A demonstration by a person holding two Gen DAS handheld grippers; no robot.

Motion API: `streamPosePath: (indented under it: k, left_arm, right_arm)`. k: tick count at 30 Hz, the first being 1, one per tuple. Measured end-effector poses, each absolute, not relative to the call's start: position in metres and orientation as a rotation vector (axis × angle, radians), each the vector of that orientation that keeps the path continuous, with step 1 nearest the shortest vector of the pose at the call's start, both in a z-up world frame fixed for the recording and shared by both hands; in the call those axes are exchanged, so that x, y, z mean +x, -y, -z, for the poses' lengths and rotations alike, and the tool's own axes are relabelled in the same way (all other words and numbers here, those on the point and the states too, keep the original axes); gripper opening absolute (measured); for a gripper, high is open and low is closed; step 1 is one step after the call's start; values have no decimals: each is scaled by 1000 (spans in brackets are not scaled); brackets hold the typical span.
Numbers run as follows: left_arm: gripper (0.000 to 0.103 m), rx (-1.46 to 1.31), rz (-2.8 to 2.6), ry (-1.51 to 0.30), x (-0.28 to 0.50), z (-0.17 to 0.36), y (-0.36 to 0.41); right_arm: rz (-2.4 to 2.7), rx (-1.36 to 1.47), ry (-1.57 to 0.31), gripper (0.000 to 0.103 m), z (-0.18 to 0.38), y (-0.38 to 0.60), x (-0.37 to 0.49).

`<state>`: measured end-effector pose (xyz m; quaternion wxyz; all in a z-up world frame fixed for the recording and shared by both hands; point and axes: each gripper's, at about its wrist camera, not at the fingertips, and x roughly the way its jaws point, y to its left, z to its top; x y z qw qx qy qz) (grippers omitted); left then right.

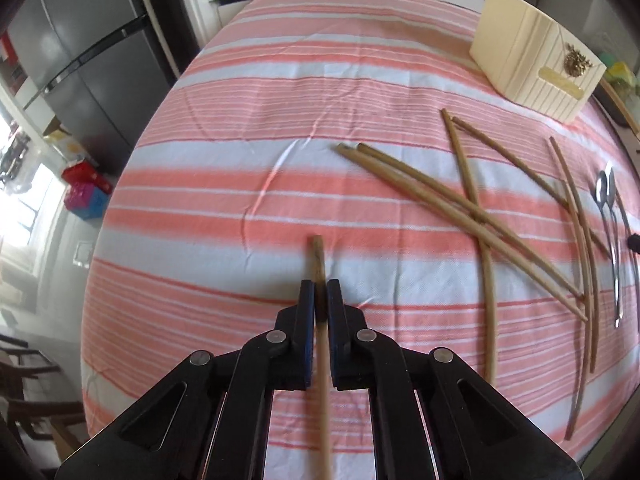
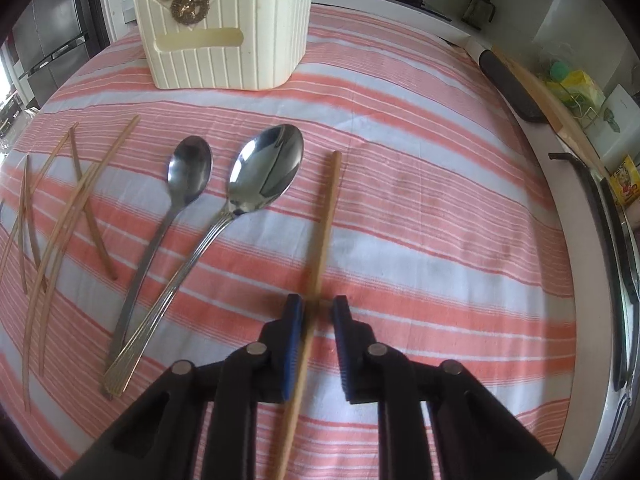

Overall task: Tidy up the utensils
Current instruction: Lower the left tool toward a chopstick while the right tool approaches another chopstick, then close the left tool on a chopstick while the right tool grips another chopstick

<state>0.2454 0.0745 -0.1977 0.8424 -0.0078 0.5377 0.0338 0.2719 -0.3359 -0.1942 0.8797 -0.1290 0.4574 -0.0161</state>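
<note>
My left gripper is shut on a wooden chopstick that juts forward above the striped cloth. Several more chopsticks lie crossed to its right, with two spoons beyond them. My right gripper has its jaws partly apart around another chopstick, which touches the left pad only and lies along the cloth. Two steel spoons lie to its left, with loose chopsticks further left. The cream holder stands at the back; it also shows in the left wrist view.
The striped cloth covers the table. A counter edge with a dark handle and yellow packets runs along the right. A grey fridge stands left of the table.
</note>
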Motion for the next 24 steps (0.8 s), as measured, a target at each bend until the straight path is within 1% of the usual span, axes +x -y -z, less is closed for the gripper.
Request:
streamPosePath:
  k: [1,4,6,8,9,10,11,12,13,14,19,21,23,24]
  left_arm:
    - [4,-18,-55,-1127,251,197,-71]
    - [4,-39,15,-1113,266,192,-68]
    - [7,-44,59,-1113,271,187,-69]
    - [13,-33,82,-1112,271,184,-73]
    - [18,-20,85,-1117,270,184,-75]
    - [32,-9,89,-1123,268,183,-77]
    - [47,-2,92,-1129,266,183,-80]
    - [53,5,98,-1137,263,184,-81]
    - [58,16,107,-1146,260,184,-80]
    - [58,34,116,-1157,256,186,-78]
    - [57,184,89,-1184,250,198,-60]
    - [49,183,101,-1183,252,197,-58]
    - [25,150,137,-1206,259,197,-56]
    - [18,138,154,-1211,263,196,-55]
  right_arm:
    - [32,-266,-952,9,194,335,274]
    - [34,-241,-954,9,193,337,276]
    - [32,-225,-961,9,192,339,276]
    - [28,-199,-969,9,191,343,276]
    - [18,-181,-981,13,190,346,277]
    - [3,-164,-991,16,190,348,278]
    - [-11,-149,-1000,24,189,350,277]
    - [-20,-140,-1011,31,188,351,278]
    - [-25,-138,-1025,34,188,351,279]
    - [-32,-142,-1038,35,187,351,281]
    - [-50,-177,-1094,35,186,351,304]
    - [-53,-202,-1101,35,185,350,315]
    - [-57,-212,-1095,35,180,346,333]
    - [-57,-216,-1099,27,180,345,342]
